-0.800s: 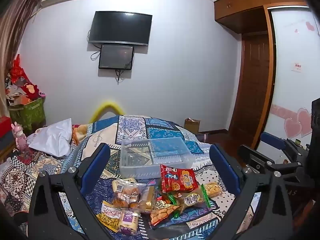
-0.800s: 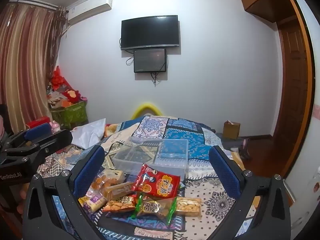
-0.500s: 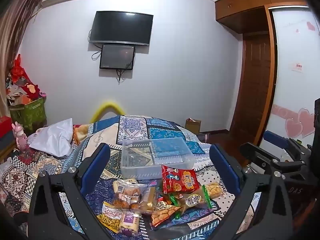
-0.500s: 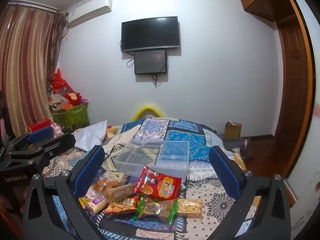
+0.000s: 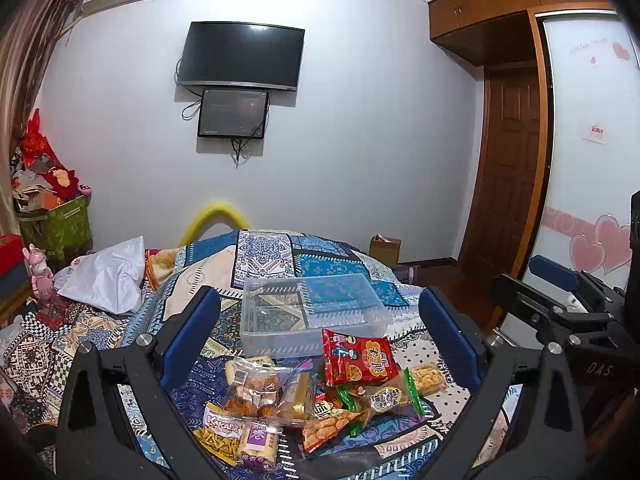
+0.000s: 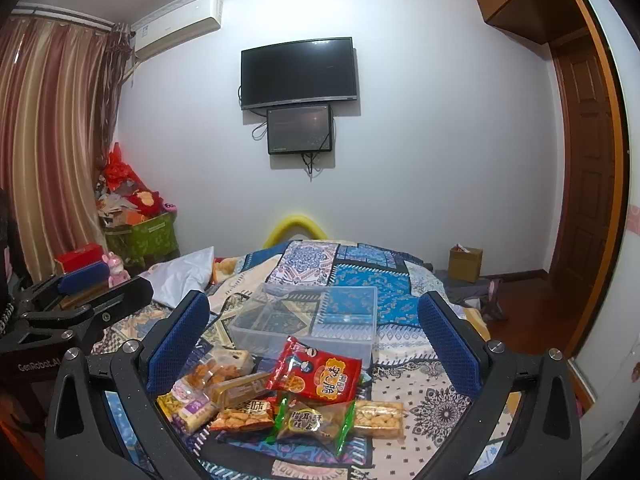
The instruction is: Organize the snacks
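Note:
A pile of snack packets lies on the patterned bedspread [image 5: 208, 280]. A red packet [image 5: 358, 362] sits on top, also in the right wrist view [image 6: 318, 372]. A clear empty plastic box [image 5: 312, 316] stands just behind the pile, also in the right wrist view [image 6: 308, 322]. A green-edged packet [image 6: 316, 420] and a peanut bar [image 6: 378, 418] lie at the front. My left gripper [image 5: 320, 340] is open and empty, held above the pile. My right gripper [image 6: 314, 336] is open and empty, also above the pile. Each gripper shows at the edge of the other's view.
A white pillow [image 5: 106, 276] lies at the left of the bed. A green bin [image 6: 140, 236] full of clutter stands by the curtain. A cardboard box [image 6: 464, 262] sits on the floor by the wooden door [image 6: 588, 200]. A TV [image 6: 298, 72] hangs on the wall.
Both grippers have drifted slightly; the view has shifted a little. The snacks and the box have not moved.

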Demonstrator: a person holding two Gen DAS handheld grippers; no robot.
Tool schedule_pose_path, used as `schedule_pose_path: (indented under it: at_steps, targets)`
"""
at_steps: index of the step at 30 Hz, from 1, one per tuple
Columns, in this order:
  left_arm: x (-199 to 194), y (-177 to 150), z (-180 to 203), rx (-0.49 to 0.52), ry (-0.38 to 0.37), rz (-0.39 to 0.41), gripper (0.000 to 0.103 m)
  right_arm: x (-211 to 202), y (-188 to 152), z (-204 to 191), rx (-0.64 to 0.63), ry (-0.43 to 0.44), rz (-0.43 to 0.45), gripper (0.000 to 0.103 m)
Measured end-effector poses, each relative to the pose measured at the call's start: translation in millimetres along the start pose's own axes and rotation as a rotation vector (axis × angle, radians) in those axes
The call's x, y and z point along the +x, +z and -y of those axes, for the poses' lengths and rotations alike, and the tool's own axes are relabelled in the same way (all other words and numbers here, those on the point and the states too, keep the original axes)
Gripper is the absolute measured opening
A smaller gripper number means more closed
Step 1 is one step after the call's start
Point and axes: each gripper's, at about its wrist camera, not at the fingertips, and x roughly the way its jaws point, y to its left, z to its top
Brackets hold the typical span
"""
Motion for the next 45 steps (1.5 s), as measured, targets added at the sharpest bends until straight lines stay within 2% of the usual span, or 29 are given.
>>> schedule_pose_path:
  at_steps: [45]
  targets:
    - [-6.6, 4.9, 8.1, 0.026, -0.012, 0.009, 0.101, -2.0, -0.6, 2.4, 0.017, 0.009, 0.014, 0.103]
